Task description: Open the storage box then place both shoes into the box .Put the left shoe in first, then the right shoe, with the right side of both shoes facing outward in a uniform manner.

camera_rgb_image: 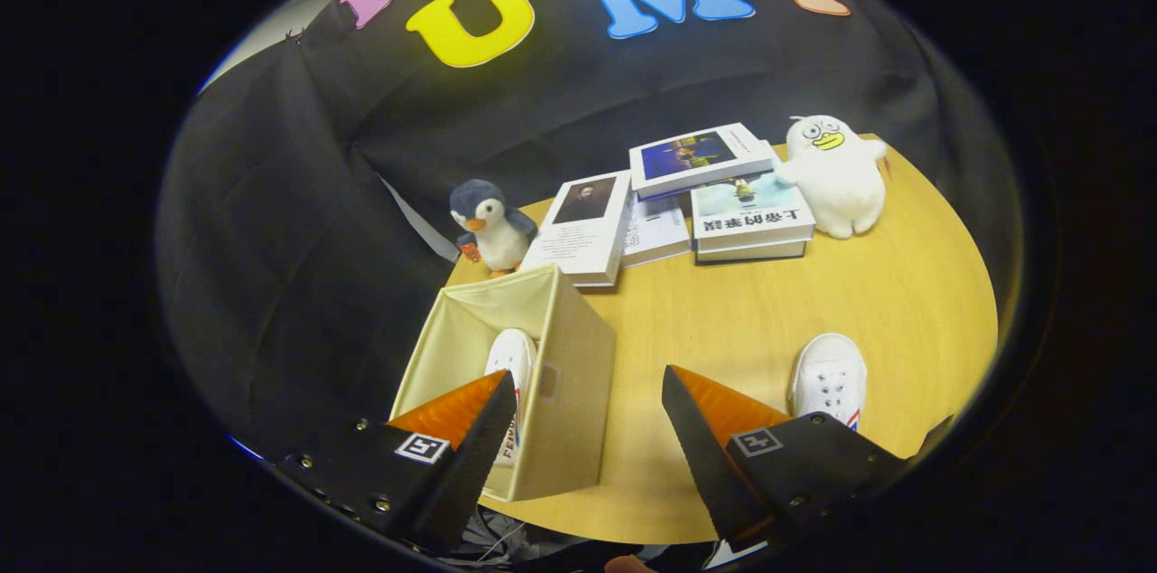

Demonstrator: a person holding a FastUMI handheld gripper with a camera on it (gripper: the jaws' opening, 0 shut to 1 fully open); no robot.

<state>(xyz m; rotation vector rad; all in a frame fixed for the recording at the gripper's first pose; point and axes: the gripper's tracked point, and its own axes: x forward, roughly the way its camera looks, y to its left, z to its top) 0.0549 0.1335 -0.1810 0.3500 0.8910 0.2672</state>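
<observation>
An open beige storage box (pixel 569 356) stands near the table's front left edge. One white shoe (pixel 512 365) stands inside it, toe up, partly hidden by my left finger. The other white shoe (pixel 830 379) lies on the wooden table just beyond my right finger, its heel end hidden behind that finger. My gripper (pixel 587 406) hangs above the box's right wall, open wide, with nothing between its fingers.
At the back of the round table (pixel 768 320) lie several books (pixel 696 202). A plush penguin (pixel 490 225) stands left of them, behind the box, and a white plush duck (pixel 836 175) sits to their right. The table's front edge runs just under my fingers.
</observation>
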